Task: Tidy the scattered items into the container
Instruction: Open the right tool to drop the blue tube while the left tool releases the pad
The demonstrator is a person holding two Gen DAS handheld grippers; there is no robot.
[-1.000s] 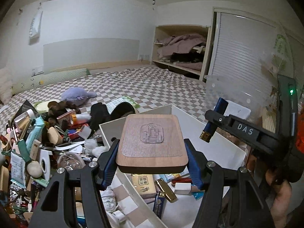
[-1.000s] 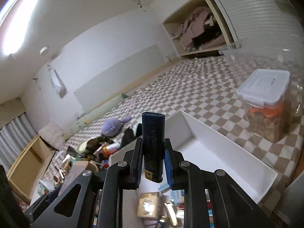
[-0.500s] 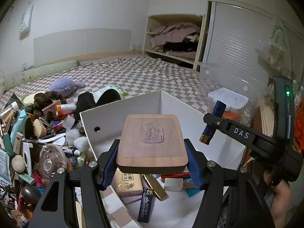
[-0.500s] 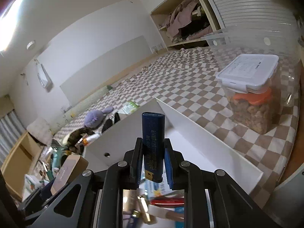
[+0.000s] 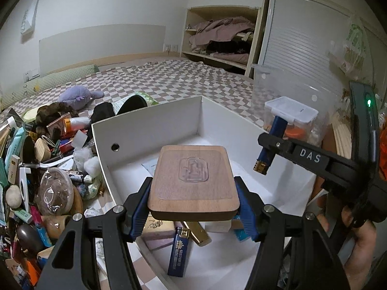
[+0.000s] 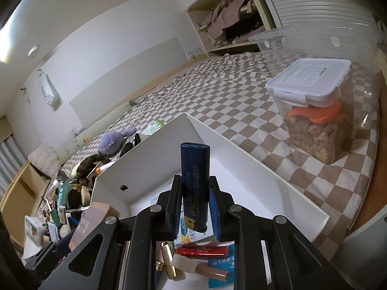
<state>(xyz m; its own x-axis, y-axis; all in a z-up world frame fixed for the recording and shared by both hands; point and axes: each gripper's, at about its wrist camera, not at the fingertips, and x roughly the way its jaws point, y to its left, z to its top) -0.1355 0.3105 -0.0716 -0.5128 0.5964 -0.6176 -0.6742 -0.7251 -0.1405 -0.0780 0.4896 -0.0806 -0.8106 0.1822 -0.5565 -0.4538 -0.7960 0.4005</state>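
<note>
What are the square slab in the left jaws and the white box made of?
Rounded square brown slab: looks like wood, matte, with visible grain and an embossed emblem. Open white box: smooth, matte, thin flat panels with a round hole; possibly coated board or plastic, unclear.

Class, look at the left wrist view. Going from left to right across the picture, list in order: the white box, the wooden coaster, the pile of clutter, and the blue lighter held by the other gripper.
pile of clutter → white box → wooden coaster → blue lighter
</note>
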